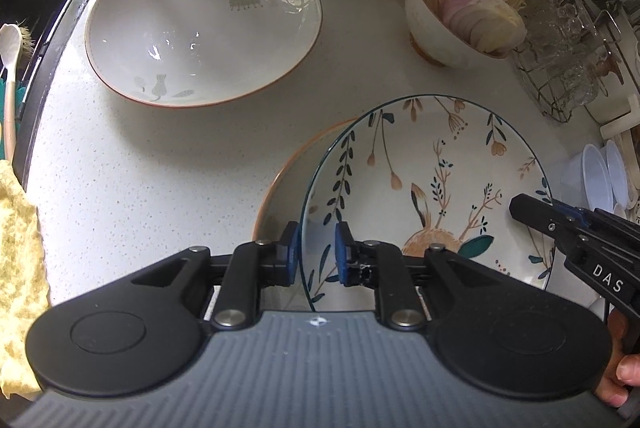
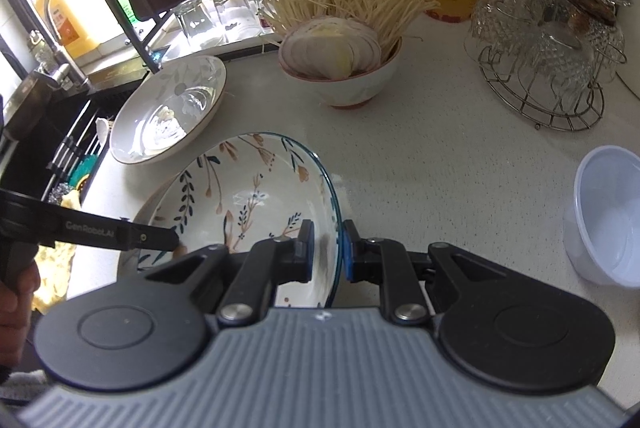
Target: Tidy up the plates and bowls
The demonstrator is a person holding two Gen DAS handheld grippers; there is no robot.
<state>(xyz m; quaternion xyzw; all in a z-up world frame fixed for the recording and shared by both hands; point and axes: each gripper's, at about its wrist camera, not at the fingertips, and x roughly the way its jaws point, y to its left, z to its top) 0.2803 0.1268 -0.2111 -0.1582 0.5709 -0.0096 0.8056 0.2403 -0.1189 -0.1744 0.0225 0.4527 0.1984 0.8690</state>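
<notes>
A flower-patterned plate with a dark blue rim (image 1: 432, 188) sits over an orange-rimmed plate (image 1: 288, 180), of which only a left sliver shows. My left gripper (image 1: 316, 254) straddles the patterned plate's left rim with a visible gap beside each pad. My right gripper (image 2: 326, 248) straddles the same plate (image 2: 248, 196) at its right rim, one pad inside and one outside. A large white plate with grey leaf print (image 1: 204, 24) lies farther back on the counter, also in the right wrist view (image 2: 168, 112).
A bowl of sliced onion and enoki mushrooms (image 2: 340, 68) stands behind. A wire rack of glass cups (image 2: 548, 60) is at the right. White plastic tubs (image 2: 608, 216) sit right. The sink (image 1: 36, 8) and a yellow cloth (image 1: 20, 268) are left.
</notes>
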